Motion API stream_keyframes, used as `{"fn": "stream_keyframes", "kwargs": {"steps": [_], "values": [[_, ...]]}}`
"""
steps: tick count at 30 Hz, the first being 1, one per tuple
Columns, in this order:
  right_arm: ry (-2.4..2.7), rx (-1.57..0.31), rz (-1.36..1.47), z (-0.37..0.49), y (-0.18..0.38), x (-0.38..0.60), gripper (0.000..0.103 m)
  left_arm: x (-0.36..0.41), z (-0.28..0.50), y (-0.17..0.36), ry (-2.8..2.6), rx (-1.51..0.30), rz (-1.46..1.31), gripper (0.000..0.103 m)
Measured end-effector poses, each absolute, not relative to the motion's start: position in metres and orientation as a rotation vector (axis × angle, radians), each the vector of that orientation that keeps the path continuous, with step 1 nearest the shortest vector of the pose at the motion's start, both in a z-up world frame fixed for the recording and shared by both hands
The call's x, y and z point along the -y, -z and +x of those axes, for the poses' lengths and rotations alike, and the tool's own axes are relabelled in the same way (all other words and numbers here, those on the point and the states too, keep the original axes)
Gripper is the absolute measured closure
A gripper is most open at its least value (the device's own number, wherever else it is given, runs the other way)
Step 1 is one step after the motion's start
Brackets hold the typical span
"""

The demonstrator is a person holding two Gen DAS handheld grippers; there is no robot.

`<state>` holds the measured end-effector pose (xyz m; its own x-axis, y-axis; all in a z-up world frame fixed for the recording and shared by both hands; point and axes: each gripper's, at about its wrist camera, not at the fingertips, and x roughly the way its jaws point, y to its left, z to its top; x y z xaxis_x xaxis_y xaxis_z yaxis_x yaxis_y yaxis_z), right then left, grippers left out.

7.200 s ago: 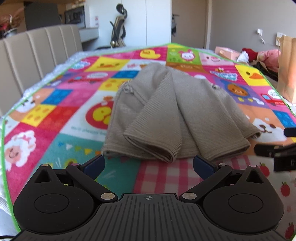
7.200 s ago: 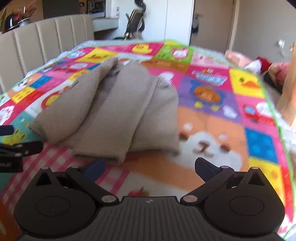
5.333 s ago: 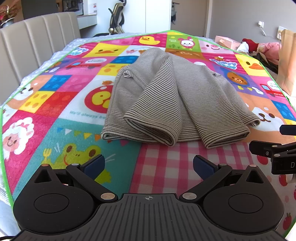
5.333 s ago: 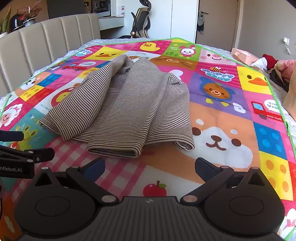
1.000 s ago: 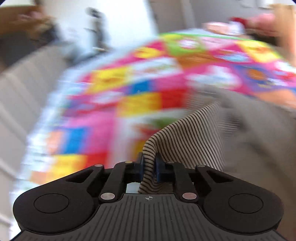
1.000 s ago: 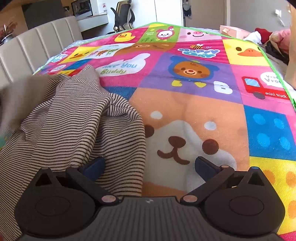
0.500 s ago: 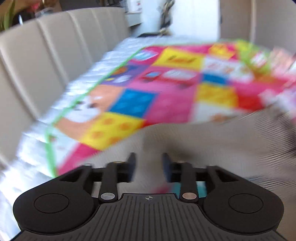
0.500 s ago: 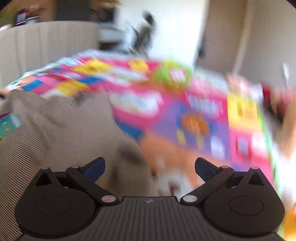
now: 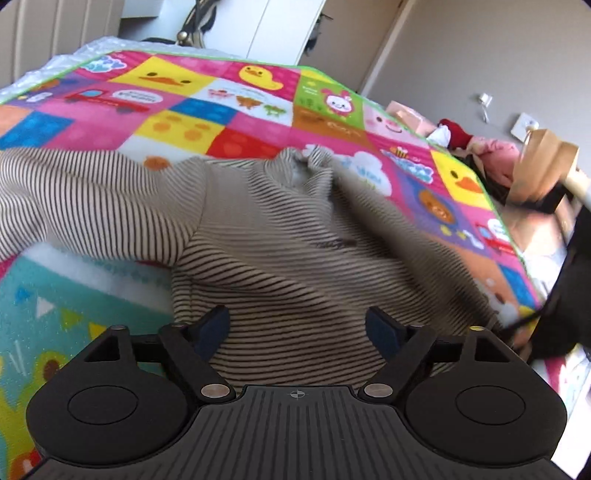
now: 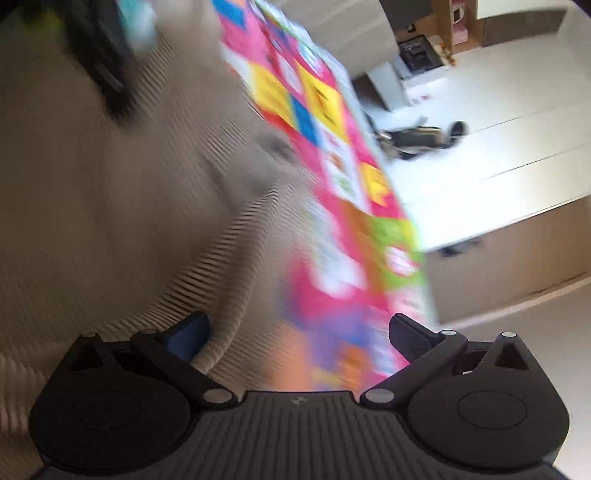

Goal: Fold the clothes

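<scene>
A beige shirt with thin dark stripes lies spread on the colourful play mat, one sleeve stretched out to the left and the collar at the far side. My left gripper stands open just above the shirt's near hem, nothing between its fingers. In the blurred, strongly tilted right wrist view the same striped shirt fills the left half. My right gripper is open over the shirt's edge and the mat. At the right edge of the left wrist view a dark, blurred shape, probably the other gripper, shows.
A padded beige headboard stands at the back left. Beyond the mat's right edge lie a brown paper bag and pink and red items. White cupboard doors are at the back. Pale floor shows in the right wrist view.
My left gripper, shut on the striped sleeve a second ago, has let it go and now stands open over the spread shirt. The right gripper has swung into a steep tilt, staying open.
</scene>
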<state>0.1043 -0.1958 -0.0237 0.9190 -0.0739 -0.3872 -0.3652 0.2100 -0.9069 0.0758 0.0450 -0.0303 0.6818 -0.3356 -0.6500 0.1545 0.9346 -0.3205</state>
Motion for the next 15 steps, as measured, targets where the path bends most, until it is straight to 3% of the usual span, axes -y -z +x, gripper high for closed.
{"fn": "stream_keyframes", "kwargs": {"steps": [5, 12, 15], "values": [[0.197, -0.355, -1.442, 0.191, 0.023, 0.275, 0.001, -0.044, 0.076, 0.038, 0.274, -0.719, -0.147, 0.008], [-0.274, -0.64, -0.623, 0.159, -0.04, 0.252, 0.002, -0.036, 0.071, 0.047, 0.301, -0.683, -0.069, 0.0], [-0.467, -0.75, -0.469, 0.133, -0.041, 0.245, 0.02, -0.04, 0.07, 0.049, 0.317, -0.672, -0.095, 0.0]]}}
